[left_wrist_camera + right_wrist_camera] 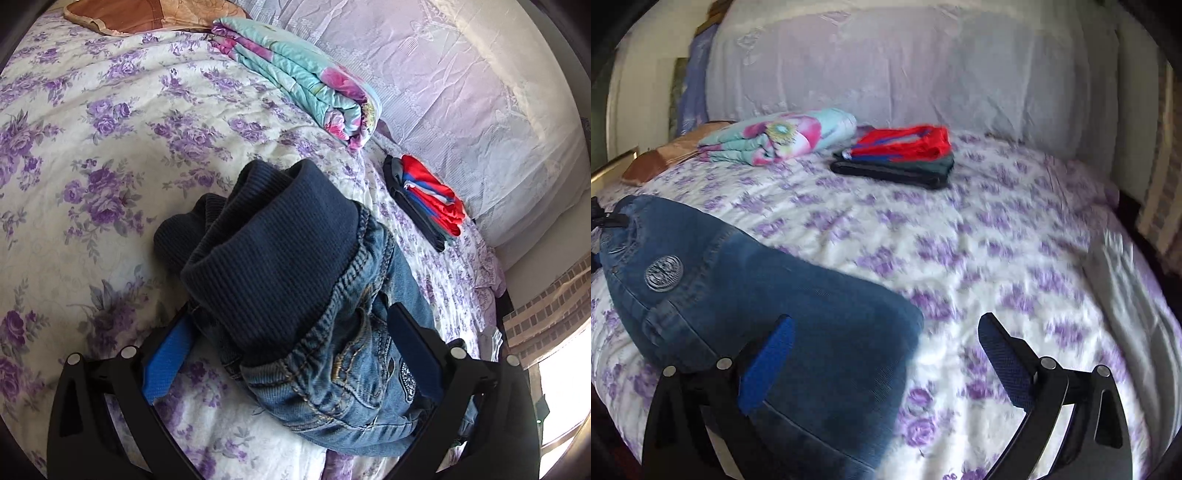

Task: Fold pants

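In the left wrist view, the jeans (332,350) lay in a heap on the flowered bedspread (92,147), with the dark ribbed waistband (273,236) standing up and bunched. The left gripper (291,350) was wide open, its two blue pads on either side of the denim. The right pad seemed to touch the cloth, but the fingers were not closed on it, so I judged that nothing was held. Farther back lay a folded floral blanket (306,81) and a small stack of folded clothes (428,199), red on top.

In the right wrist view, one leg of the jeans (757,295) stretched flat across the bedspread (997,240) toward the camera. The right gripper (886,362) was also wide open and empty, with its left pad over the denim.

By my judgement the folding was at an early stage: the jeans were still not flat and not folded. There was no container in either view.
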A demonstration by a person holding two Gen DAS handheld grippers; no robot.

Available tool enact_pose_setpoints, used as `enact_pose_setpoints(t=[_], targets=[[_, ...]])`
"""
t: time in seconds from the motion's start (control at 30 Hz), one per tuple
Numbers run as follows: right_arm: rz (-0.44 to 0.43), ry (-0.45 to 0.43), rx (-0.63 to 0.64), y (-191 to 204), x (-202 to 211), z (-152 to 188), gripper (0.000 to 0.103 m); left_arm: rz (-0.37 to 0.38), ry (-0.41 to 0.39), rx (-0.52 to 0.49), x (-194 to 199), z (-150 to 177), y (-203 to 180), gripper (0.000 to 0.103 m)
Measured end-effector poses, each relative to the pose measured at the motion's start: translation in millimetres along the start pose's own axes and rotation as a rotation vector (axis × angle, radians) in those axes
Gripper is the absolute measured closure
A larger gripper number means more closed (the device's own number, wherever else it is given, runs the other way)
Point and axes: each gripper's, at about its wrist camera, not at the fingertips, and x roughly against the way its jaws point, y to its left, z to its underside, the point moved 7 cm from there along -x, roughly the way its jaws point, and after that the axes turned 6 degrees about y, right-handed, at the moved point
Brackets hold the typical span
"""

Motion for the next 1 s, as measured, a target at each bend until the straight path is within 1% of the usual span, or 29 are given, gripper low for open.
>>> enact_pose_setpoints(t=[0.07,0.13,0.2,0.23,0.27,0.3,0.33,0.4,0.43,0.47,0.5,0.53,0.6,0.7,0.8,0.87,0.93,0.97,1.0], targets=[[-0.018,0.06,-0.008,0,-12,8,0.003,-0.037,0.011,-0.021,-3,3,-3,0.005],[-0.049,0.063,-0.03,-2,-13,9,0.003,-0.062,0.011,-0.039,-4,7,-7,0.005],[-0.091,0.08,-0.063,-4,-17,12,0.003,-0.067,0.001,-0.043,-3,9,-9,0.005],[-0.111,0.085,-0.079,-6,-17,13,0.003,-0.073,-0.007,-0.04,-3,9,-9,0.01],[-0.125,0.091,-0.091,-6,-19,14,0.003,-0.085,-0.016,-0.037,-4,7,-7,0.024],[-0.136,0.097,-0.102,-7,-19,16,0.003,-0.101,-0.024,-0.036,-4,5,-4,0.029],[-0.141,0.099,-0.105,-6,-20,16,0.003,-0.091,-0.021,-0.032,-5,3,-2,0.032],[-0.141,0.097,-0.104,-4,-21,16,0.003,-0.073,-0.022,-0.014,-2,2,-1,0.04],[-0.138,0.096,-0.103,-5,-20,16,0.003,-0.074,-0.034,-0.027,2,3,-5,0.048],[-0.134,0.094,-0.1,-5,-20,16,0.003,-0.084,-0.047,-0.041,6,4,-9,0.052],[-0.13,0.091,-0.098,-4,-19,16,0.003,-0.095,-0.061,-0.056,10,5,-13,0.053],[-0.128,0.087,-0.097,-5,-18,15,0.003,-0.108,-0.08,-0.082,16,6,-21,0.057],[-0.122,0.072,-0.103,-7,-15,15,0.003,-0.123,-0.109,-0.116,27,7,-35,0.06],[-0.085,0.034,-0.121,-18,-1,15,0.003,-0.131,-0.148,-0.178,42,9,-55,0.062],[-0.044,0.017,-0.095,-32,11,24,0.003,-0.146,-0.199,-0.253,58,12,-79,0.063],[-0.069,0.005,-0.109,-42,15,30,0.003,-0.15,-0.237,-0.31,68,15,-100,0.064],[-0.124,0.012,-0.162,-52,12,34,0.003,-0.148,-0.263,-0.372,75,18,-124,0.065],[-0.143,0.019,-0.187,-56,10,34,0.003,-0.156,-0.273,-0.409,77,20,-136,0.065],[-0.143,0.017,-0.206,-59,10,34,0.003,-0.169,-0.288,-0.462,79,24,-153,0.065]])
